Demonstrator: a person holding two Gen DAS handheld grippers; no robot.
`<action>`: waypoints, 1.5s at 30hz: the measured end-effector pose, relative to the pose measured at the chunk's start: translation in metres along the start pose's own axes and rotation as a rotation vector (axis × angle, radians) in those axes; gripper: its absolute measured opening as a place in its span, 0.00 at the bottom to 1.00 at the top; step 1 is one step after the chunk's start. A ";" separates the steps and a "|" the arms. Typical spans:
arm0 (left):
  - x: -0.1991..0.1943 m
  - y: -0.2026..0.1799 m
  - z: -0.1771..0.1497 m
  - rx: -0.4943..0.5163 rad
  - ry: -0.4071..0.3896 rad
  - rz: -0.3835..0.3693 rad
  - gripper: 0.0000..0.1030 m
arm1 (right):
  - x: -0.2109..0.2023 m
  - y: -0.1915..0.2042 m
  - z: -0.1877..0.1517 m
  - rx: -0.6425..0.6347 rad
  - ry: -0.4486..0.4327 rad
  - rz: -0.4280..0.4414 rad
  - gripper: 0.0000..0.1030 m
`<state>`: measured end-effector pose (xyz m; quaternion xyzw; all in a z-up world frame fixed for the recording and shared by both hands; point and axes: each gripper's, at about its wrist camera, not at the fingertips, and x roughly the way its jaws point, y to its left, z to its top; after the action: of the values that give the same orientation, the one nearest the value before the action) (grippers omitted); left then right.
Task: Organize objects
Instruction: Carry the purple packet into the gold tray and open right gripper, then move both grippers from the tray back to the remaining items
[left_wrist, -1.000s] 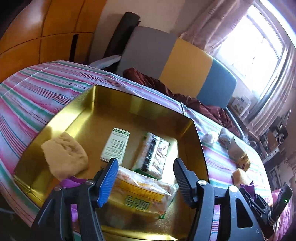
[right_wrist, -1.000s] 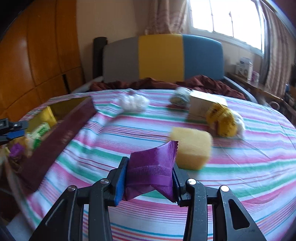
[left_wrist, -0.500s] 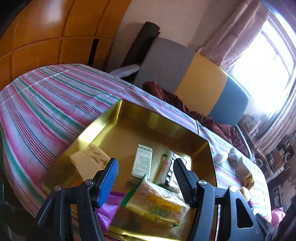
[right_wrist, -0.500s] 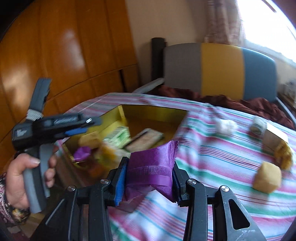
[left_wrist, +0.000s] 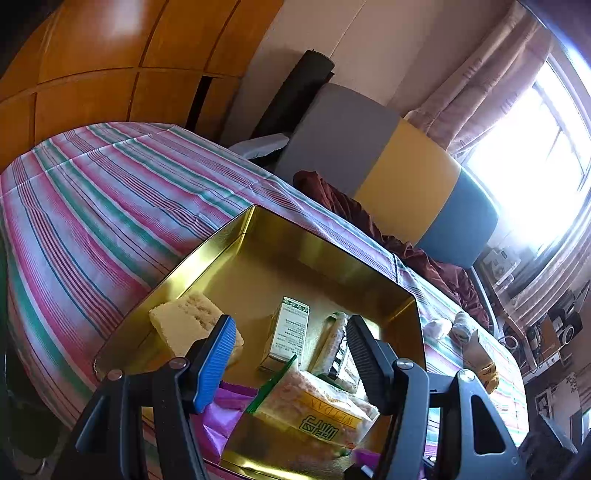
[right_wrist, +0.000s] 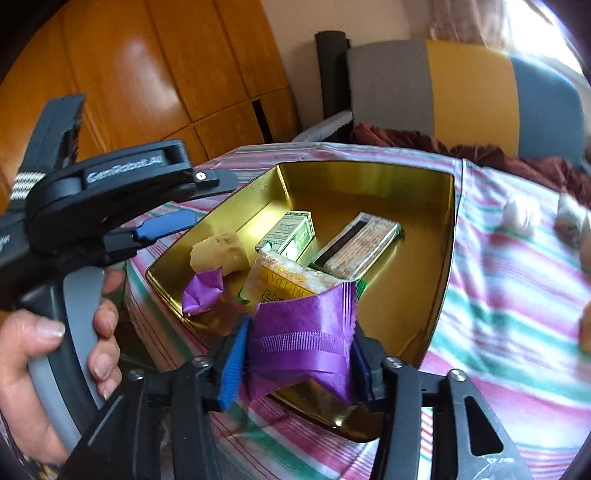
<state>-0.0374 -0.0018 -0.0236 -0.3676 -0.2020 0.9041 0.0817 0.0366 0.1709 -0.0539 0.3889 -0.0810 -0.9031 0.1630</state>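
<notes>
The round table under its pink, green and white striped cloth (left_wrist: 110, 206) fills the scene, and on it sits the big square gold metal tin (right_wrist: 448, 236), open-topped, already carrying a load. Inside: a pale yellow sponge block (left_wrist: 184, 321) by the left wall, a clear packet of crackers with a yellow label (left_wrist: 317, 402) near the front, a small green-and-white carton (left_wrist: 290, 332) mid-floor, a long clear-wrapped biscuit pack (right_wrist: 360, 243) just beside it, and a crumpled purple foil wrapper (right_wrist: 203, 291) at the front corner.

Over the tin's near edge comes the right gripper (right_wrist: 295, 354), its jaws opening, a shiny purple foil sachet (right_wrist: 303, 332) sitting between them; the blue pads look to be touching its sides, though I can't say how firmly.

The left gripper (left_wrist: 288, 354), gripped by a hand (right_wrist: 44, 373) at the tin's left side, hangs above the contents with jaws spread wide and nothing between them.

Out on the cloth to the right lie two white cotton balls (right_wrist: 521, 216), blurred.
</notes>
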 end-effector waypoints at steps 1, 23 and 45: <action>0.000 0.000 0.000 -0.003 0.002 -0.003 0.61 | 0.001 -0.002 0.000 0.025 0.004 0.018 0.56; 0.003 -0.029 -0.019 0.081 0.049 -0.039 0.61 | -0.050 -0.039 -0.002 0.109 -0.131 -0.033 0.67; 0.002 -0.101 -0.076 0.341 0.174 -0.172 0.61 | -0.120 -0.176 -0.052 0.264 -0.142 -0.358 0.70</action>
<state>0.0137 0.1131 -0.0313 -0.4064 -0.0688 0.8799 0.2365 0.1110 0.3765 -0.0567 0.3503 -0.1395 -0.9244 -0.0582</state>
